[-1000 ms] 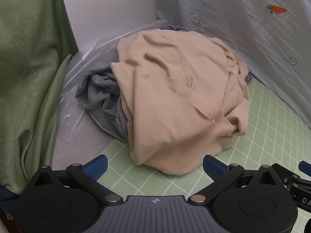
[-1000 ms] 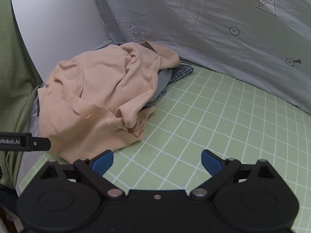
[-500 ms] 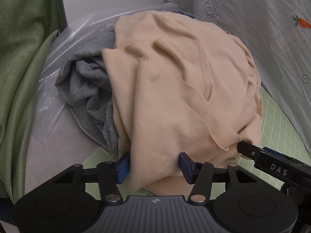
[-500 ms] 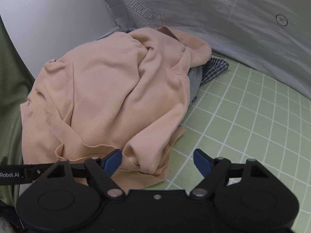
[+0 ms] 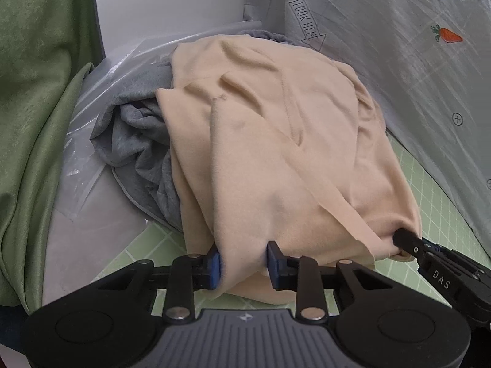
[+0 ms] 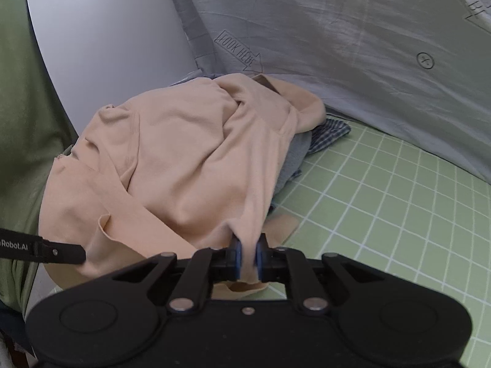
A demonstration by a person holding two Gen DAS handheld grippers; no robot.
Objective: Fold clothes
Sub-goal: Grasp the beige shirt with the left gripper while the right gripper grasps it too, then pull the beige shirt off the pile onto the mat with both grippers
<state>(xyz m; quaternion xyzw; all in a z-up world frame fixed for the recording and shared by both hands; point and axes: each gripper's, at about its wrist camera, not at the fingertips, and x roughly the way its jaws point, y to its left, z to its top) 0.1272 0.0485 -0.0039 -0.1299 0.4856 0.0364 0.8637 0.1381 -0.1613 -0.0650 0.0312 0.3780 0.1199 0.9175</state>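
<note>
Both grippers are pinching the near hem of a peach shirt [image 5: 276, 141]: the right gripper [image 6: 248, 259] clenched tight, the left gripper [image 5: 244, 263] closing on a thicker fold. The shirt is lying on a green grid mat [image 6: 383, 214], backed by a grey sheet [image 6: 353, 30].

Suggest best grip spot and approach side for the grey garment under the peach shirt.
Grip the grey garment at its bunched folds sticking out on the left side of the pile, coming from the left. That is its largest exposed part; the peach shirt drapes over the rest. Both the left gripper and right gripper are already pinching the shirt's near edge.
</note>
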